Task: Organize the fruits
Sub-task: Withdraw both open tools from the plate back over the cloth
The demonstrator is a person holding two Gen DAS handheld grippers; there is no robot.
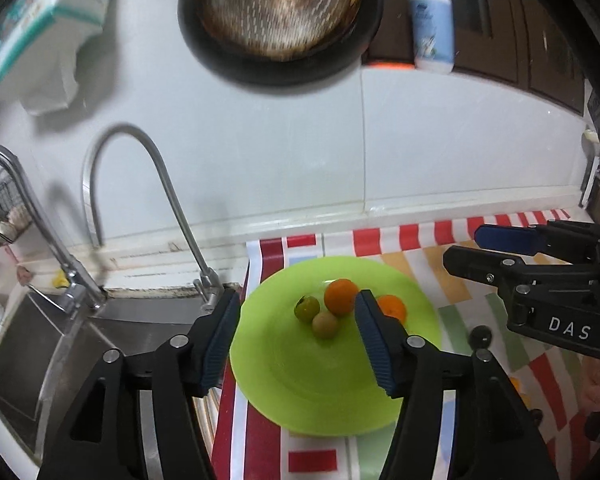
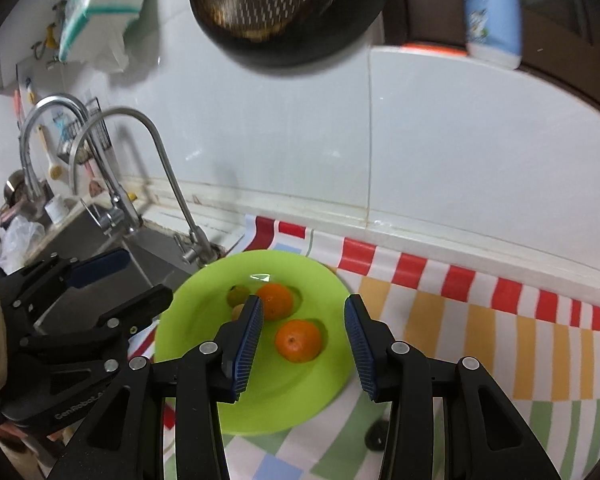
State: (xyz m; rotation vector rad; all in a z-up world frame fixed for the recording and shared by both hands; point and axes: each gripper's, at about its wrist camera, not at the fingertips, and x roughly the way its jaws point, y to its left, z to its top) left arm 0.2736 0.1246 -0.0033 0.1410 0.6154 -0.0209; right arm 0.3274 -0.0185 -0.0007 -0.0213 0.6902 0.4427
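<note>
L gripper (image 1: 296,340) jaws apart, nothing btwn pads. R gripper (image 2: 304,348) jaws apart too, empty, above plate. Green plate (image 1: 320,400) on striped cloth (image 2: 480,320) over bench, just beside sink (image 1: 40,352). On plate: 2 oranges (image 2: 299,340), (image 2: 275,301), 2 small green fruits (image 1: 307,308), (image 1: 325,324), clustered, touching. Judgement: fruits light, round, prone to roll; oranges firm w/ soft skin, pinch across widest part, gentle squeeze. Plate likely slick. Beyond: faucet (image 1: 160,184), white wall, hanging pan (image 1: 280,20).
</note>
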